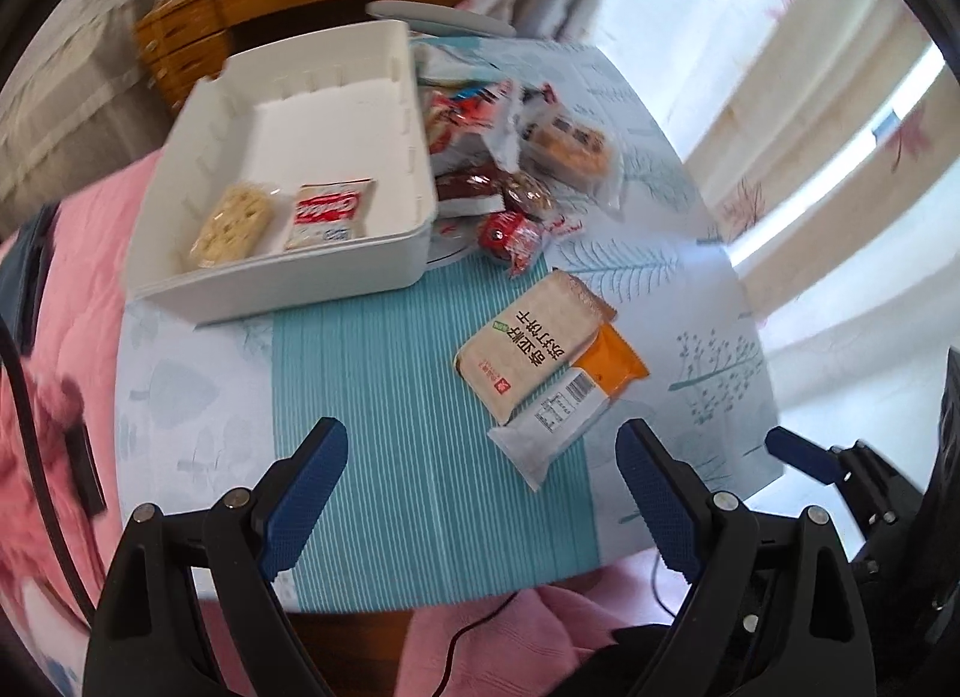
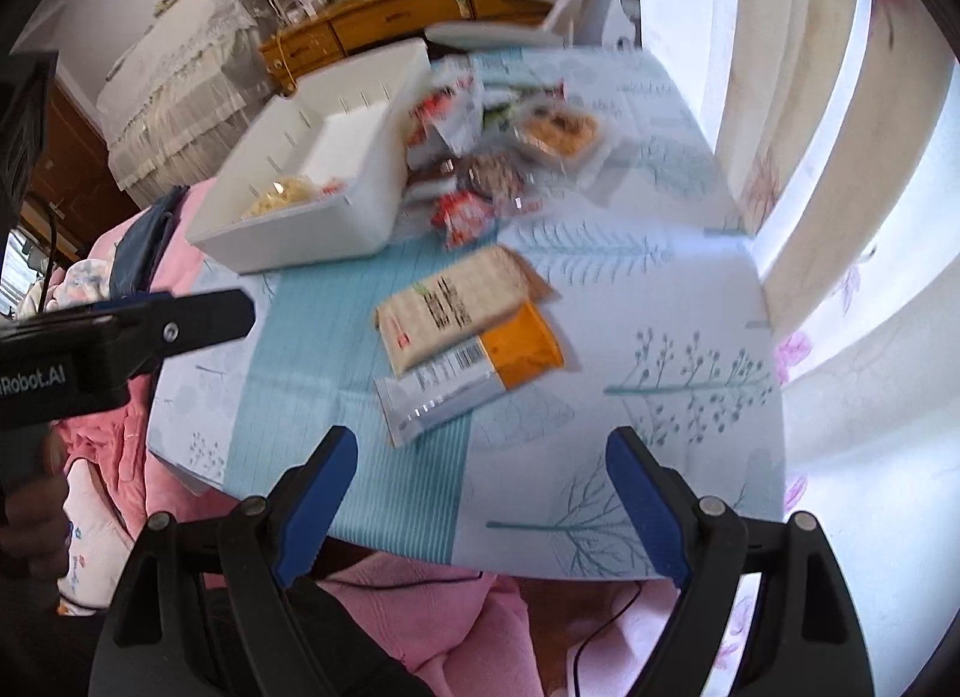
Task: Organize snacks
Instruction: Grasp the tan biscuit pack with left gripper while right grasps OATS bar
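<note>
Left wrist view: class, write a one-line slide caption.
Open left gripper above beige cracker packet; white bin holds two snacks.

My left gripper (image 1: 483, 493) is showing black matt plastic arms, steel pins and blue pads (image 1: 306, 496) with a rough knurled grain. The white box (image 1: 384, 259) is looking like smooth matt plastic. The snack wrappers (image 1: 480, 187) are gleaming as glossy film; the beige packet (image 1: 531, 340) is looking matt, papery. The tablecloth (image 1: 420, 427) is lying ribbed beneath.
</note>
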Available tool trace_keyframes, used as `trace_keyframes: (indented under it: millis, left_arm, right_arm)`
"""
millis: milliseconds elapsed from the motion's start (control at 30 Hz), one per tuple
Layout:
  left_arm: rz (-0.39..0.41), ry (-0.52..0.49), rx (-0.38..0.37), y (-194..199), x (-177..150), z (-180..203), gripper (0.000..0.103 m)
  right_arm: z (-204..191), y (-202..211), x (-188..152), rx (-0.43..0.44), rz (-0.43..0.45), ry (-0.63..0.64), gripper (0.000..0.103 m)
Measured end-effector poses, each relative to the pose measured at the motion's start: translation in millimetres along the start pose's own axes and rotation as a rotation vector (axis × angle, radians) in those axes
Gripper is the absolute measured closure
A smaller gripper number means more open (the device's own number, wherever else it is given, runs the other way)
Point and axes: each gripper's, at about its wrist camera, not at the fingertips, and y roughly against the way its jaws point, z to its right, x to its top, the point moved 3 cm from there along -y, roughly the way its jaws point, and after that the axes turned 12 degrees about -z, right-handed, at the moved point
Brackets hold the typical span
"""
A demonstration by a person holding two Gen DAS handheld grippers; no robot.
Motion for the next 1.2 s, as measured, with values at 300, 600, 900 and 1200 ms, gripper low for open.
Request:
trace_keyframes:
  millis: [300, 600, 900, 1200]
  left_arm:
    - [-0.044, -0.144, 0.026, -49.2, 32.1, 14.0, 0.013]
    - [-0.101, -0.241, 0.024, -92.0, 55.8, 26.3, 0.013]
    - [-0.160, -0.299, 0.054, -125.4, 73.6, 37.8, 0.013]
    - [-0.192, -0.338, 0.089, -148.9, 83.7, 46.7, 0.018]
  right_arm:
    - [1.9, -44.3, 8.8, 0.050, -0.065, -0.010, 0.017]
    - [0.9, -74.8, 26.0, 0.078, -0.028, -0.074, 0.017]
    - [-1.2, -93.0, 40.6, 0.038, 0.004, -0.176, 0.021]
    - [-6.0, -106.6, 52.2, -0.014, -0.009, -0.230, 0.035]
